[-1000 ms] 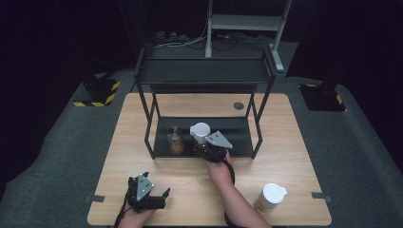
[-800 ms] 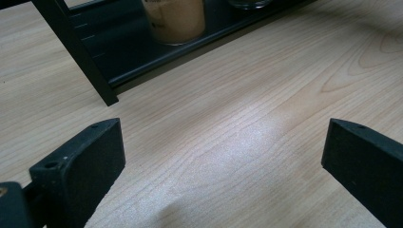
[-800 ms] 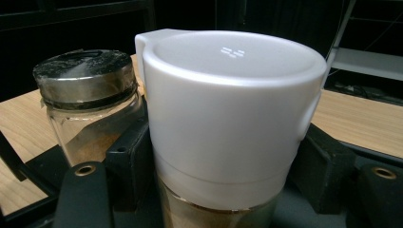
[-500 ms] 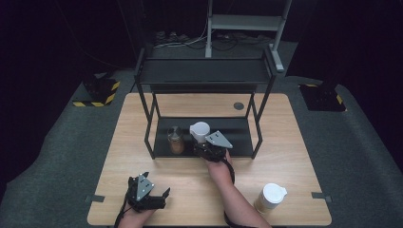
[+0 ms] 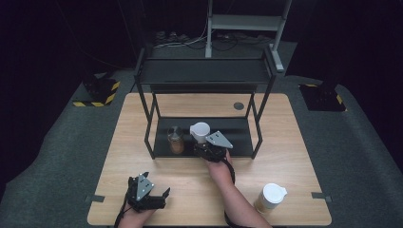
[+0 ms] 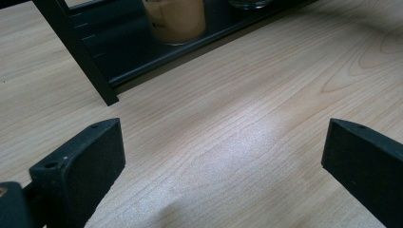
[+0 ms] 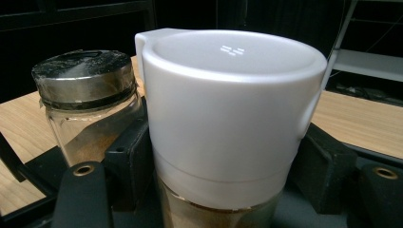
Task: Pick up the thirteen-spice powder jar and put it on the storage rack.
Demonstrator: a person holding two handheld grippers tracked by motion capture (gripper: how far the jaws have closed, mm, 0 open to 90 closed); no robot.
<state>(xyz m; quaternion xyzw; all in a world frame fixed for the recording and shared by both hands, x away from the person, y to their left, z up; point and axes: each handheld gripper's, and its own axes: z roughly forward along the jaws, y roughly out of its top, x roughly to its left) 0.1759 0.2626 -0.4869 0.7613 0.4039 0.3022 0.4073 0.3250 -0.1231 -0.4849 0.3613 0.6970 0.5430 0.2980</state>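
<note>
Rack [image 5: 205,78] stands mid-tabletop [image 5: 294,156], toward the far side. On its bottom shelf [image 5: 240,137]: metal-lidded jar [image 5: 176,140] left, white-lidded jar [image 5: 200,133] just right of it, between the right gripper [image 5: 209,148] fingers. Left gripper [image 5: 145,192] at near left edge. Another lidded jar [image 5: 271,199] at near right.

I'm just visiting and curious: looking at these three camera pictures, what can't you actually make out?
- White-lidded jar in the right gripper: its base is cut off by the right gripper view's bottom edge.
- Metal-lidded jar: partly hidden behind a black jaw.
- Jar near the table edge: too small in the high view to read its contents.
- Left gripper: its body lies outside its own view.
</note>
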